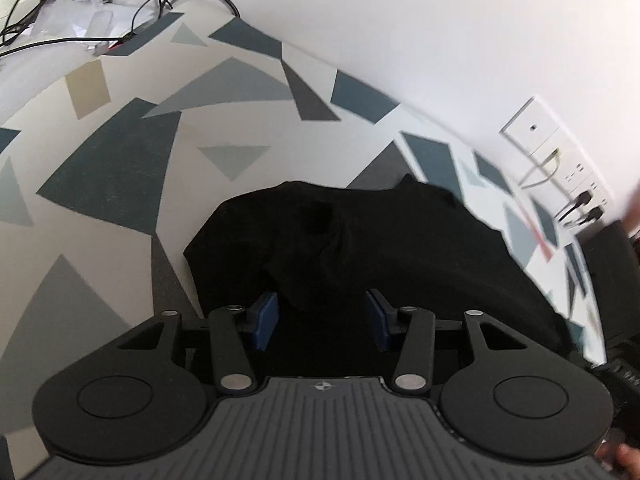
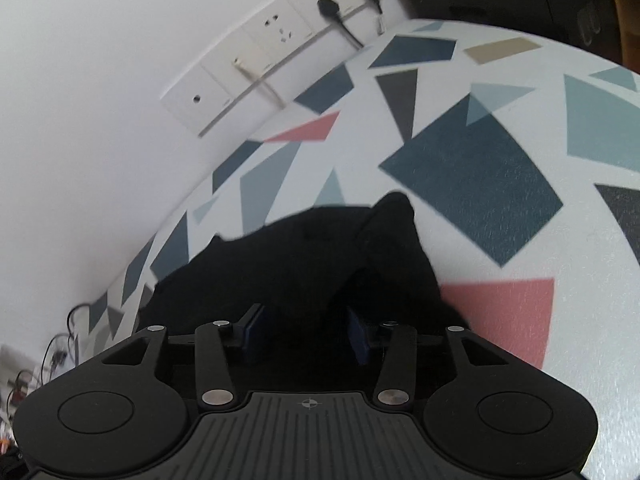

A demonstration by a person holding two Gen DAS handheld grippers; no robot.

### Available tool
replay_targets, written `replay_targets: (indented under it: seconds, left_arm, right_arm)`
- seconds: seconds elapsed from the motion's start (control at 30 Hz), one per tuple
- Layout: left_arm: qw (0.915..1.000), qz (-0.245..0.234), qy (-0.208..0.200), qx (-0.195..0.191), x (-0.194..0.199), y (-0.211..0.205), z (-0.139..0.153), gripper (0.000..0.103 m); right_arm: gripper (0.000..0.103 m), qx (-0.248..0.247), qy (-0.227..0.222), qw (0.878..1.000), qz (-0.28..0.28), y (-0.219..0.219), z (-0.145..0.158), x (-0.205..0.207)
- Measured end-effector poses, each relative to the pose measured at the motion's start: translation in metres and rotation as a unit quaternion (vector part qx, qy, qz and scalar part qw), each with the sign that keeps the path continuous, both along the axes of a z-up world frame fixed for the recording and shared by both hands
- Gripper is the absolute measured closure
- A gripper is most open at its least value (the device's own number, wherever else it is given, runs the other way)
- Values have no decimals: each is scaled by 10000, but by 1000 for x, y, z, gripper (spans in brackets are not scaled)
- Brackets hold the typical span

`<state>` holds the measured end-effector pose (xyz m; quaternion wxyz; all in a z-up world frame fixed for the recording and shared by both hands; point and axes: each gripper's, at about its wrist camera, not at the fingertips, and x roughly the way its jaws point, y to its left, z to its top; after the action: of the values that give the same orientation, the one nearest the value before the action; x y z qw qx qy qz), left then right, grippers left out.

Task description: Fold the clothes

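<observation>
A black garment (image 1: 360, 240) lies bunched on a tablecloth printed with grey, blue and pink shapes (image 1: 120, 168). My left gripper (image 1: 321, 300) hovers over the near edge of the garment. Its blue pads (image 1: 266, 312) stand apart and the cloth shows dark between them without being pinched. In the right wrist view the same black garment (image 2: 300, 256) spreads over the tablecloth (image 2: 480, 184), with one corner poking up at the far side. My right gripper (image 2: 305, 316) sits above the garment's near part, open, its pads (image 2: 358, 336) pressing on nothing.
White wall sockets with black plugs (image 2: 280, 36) run along the wall behind the table; the sockets (image 1: 560, 168) appear at the right in the left wrist view. Cables and clear plastic (image 1: 80, 12) clutter the far left. A dark object (image 1: 612, 280) stands at the right edge.
</observation>
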<state>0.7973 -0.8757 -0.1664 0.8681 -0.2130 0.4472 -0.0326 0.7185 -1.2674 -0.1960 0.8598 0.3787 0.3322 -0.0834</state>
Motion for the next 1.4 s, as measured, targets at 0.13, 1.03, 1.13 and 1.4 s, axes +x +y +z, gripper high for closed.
replay_targets:
  seconds: [0.13, 1.03, 1.13, 1.4]
  left_arm:
    - [9998, 171, -95, -91, 8, 2, -1, 74]
    - [9878, -367, -1329, 731, 128, -4, 43, 30]
    - [9866, -725, -1099, 967, 125, -7, 35, 30]
    - [9833, -1350, 138, 1215, 91, 1, 7, 18]
  right_arm:
    - [69, 52, -67, 9999, -58, -4, -3, 4]
    - [40, -1044, -132, 9941, 278, -15, 46, 162]
    - [35, -1375, 46, 9877, 738, 3, 41, 156]
    - [4, -1436, 461, 9832, 1026, 32, 26, 130]
